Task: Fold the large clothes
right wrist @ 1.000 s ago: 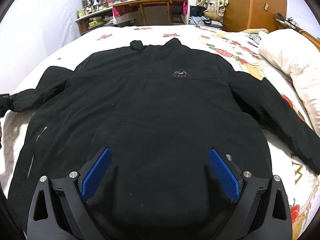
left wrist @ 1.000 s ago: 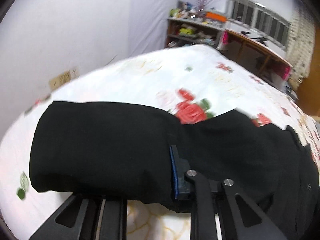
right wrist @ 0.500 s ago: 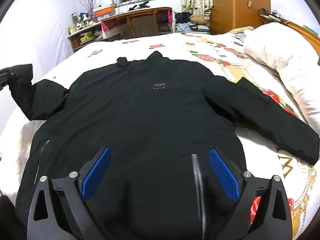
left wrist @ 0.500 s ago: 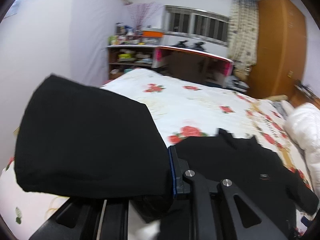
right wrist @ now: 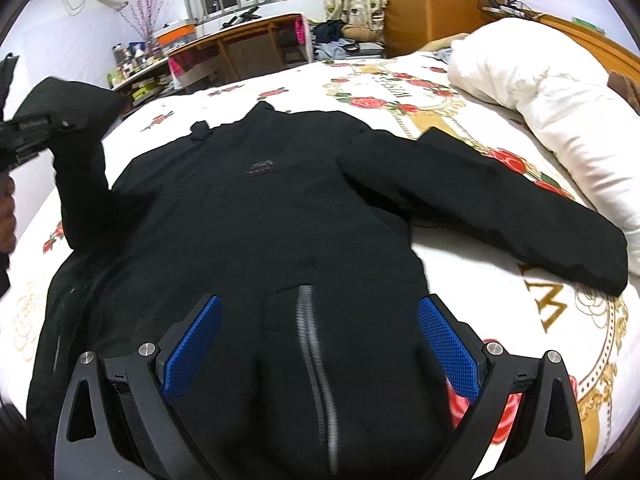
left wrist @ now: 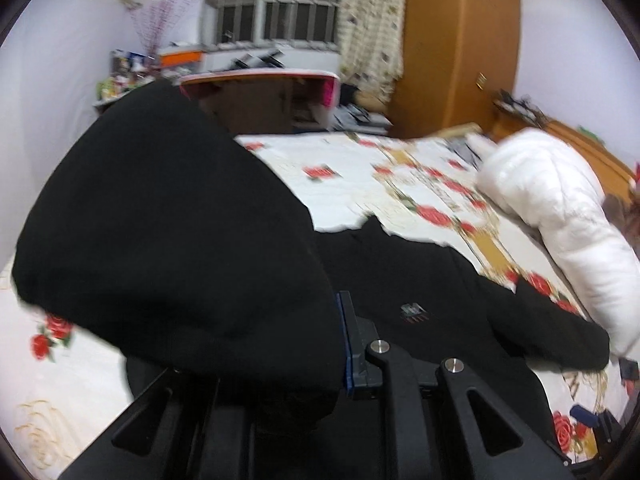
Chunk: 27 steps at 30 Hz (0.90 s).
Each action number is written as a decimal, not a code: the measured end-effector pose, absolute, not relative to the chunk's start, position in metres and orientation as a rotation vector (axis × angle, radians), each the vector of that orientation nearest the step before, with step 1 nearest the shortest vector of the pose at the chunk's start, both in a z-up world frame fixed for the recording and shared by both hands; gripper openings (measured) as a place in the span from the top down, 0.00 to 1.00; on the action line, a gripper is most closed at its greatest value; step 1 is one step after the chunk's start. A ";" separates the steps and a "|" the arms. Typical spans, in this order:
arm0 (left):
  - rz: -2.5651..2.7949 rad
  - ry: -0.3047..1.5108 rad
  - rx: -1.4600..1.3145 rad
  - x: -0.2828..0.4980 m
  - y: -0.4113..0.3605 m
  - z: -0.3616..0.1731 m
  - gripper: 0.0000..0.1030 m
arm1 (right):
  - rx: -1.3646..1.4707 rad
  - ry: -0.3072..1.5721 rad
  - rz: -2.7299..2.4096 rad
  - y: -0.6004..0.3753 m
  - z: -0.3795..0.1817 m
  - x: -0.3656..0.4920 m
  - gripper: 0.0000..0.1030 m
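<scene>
- Matte black jacket lies flat on the rose-print bed.
- Left hand-held gripper pinches its raised sleeve at 9 o'clock.
- Right hand-held gripper, blue ribbed pads wide apart, holds nothing; only its view shows the grey zipper.

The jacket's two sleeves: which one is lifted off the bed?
The sleeve at image left, gripped by the left tongs; the other sleeve lies flat beside the white pillow.

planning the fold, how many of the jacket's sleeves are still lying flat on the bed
1. One sleeve lies flat toward the white pillow; the other sleeve is lifted off the bed, clamped in the left gripper.
</scene>
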<state>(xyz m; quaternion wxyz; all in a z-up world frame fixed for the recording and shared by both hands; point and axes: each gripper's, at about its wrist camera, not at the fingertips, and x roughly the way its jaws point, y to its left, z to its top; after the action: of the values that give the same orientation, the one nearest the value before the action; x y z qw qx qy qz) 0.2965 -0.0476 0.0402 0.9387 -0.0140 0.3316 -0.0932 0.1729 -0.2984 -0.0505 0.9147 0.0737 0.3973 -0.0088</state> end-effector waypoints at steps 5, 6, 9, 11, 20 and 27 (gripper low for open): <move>-0.247 0.776 0.005 0.306 -0.090 -0.005 0.82 | 0.167 0.830 -0.049 -0.315 -0.059 0.172 0.05; -0.253 0.790 0.007 0.306 -0.095 -0.013 0.82 | 0.169 0.834 -0.053 -0.317 -0.061 0.173 0.05; -0.273 0.834 0.019 0.307 -0.107 -0.038 0.78 | 0.170 0.843 -0.064 -0.322 -0.066 0.174 0.05; -0.302 0.862 0.013 0.310 -0.113 -0.050 0.66 | 0.173 0.846 -0.068 -0.324 -0.068 0.175 0.05; -0.375 0.905 -0.066 0.302 -0.102 -0.045 0.37 | 0.186 0.839 -0.060 -0.326 -0.067 0.193 0.05; -0.491 0.866 -0.098 0.277 -0.092 -0.027 0.19 | 0.245 0.806 -0.015 -0.319 -0.048 0.216 0.05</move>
<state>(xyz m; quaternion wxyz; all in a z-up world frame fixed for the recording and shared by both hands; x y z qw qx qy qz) 0.2770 -0.0925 -0.0274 0.8776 -0.0469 0.4150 -0.2354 0.2161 -0.3189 -0.0482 0.9126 0.1191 0.3912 -0.0072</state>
